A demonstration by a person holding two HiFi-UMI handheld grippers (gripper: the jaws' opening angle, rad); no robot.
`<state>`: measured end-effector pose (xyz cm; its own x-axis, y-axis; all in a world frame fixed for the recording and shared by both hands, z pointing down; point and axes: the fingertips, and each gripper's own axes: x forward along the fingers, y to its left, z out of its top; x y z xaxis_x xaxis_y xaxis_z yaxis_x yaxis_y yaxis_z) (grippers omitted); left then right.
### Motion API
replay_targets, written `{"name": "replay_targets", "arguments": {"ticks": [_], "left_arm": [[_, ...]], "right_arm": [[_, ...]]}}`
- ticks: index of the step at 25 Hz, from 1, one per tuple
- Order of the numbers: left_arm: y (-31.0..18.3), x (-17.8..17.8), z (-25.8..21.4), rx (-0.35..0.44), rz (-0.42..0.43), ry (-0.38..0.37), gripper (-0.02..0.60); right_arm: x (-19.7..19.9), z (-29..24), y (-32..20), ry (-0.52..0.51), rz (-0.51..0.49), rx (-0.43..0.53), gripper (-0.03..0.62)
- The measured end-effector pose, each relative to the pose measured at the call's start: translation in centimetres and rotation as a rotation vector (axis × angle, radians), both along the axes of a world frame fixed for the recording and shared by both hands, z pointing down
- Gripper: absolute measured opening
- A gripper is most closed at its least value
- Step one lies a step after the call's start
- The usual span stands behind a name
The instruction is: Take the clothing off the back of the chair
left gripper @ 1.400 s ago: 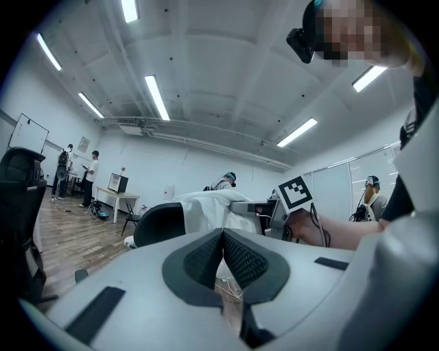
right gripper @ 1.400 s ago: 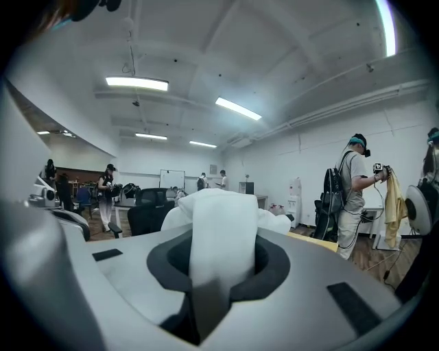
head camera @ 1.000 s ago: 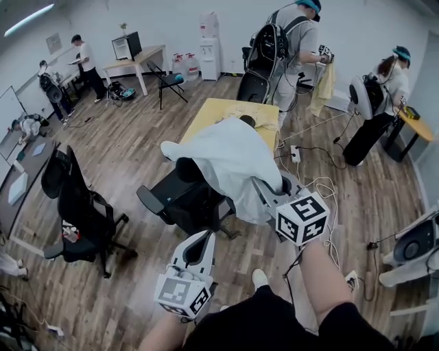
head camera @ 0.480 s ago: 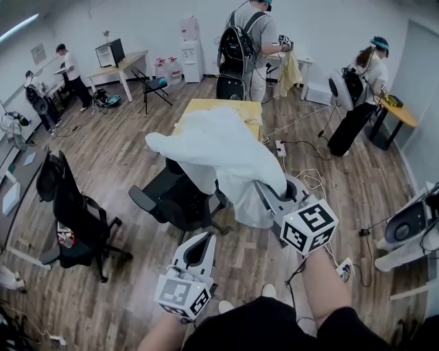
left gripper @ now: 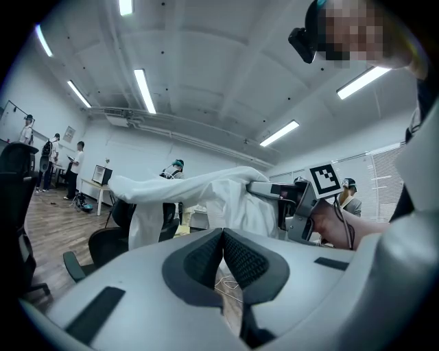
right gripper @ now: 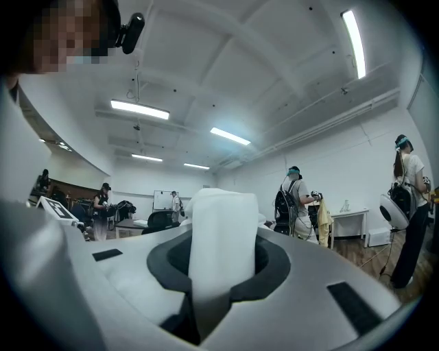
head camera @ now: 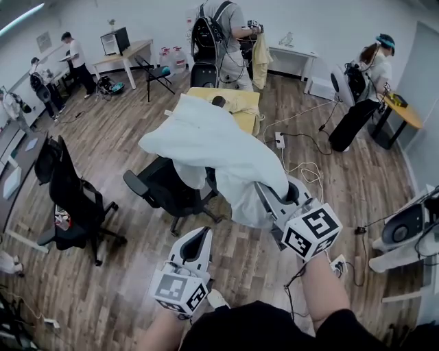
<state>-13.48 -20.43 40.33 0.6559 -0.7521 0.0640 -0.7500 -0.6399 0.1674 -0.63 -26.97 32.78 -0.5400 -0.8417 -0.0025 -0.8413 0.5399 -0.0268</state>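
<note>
The right gripper [head camera: 271, 200] clamps a fold of the white garment [head camera: 212, 140], which spreads ahead and left of it over the black chair [head camera: 161, 188]; the left gripper [head camera: 199, 238] has its jaws together, empty.

- I see a wood-plank floor [head camera: 123, 137] and white walls [head camera: 322, 20].
- A yellow table [head camera: 243, 103] stands mid-room (cables [head camera: 305, 168] trail on the floor nearby).
- Strip lights [left gripper: 144, 89] run overhead.

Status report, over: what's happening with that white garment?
Right gripper shut on white garment, held above black chair. Left gripper shut, empty. Nothing blocking.
</note>
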Motion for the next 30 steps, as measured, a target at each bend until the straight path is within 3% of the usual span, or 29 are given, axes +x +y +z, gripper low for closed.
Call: {"name": "replay_targets", "arguments": {"ticks": [10, 30], "left_arm": [[7.6, 7.9, 0.2, -0.015, -0.040, -0.010, 0.017], [18.9, 12.2, 1.0, -0.024, -0.169, -0.028, 0.017]], "right_arm": [[5.8, 1.6, 7.5, 0.034, -0.086, -0.032, 0.094], [10.0, 8.2, 20.2, 0.040, -0.201, -0.157, 0.092]]}}
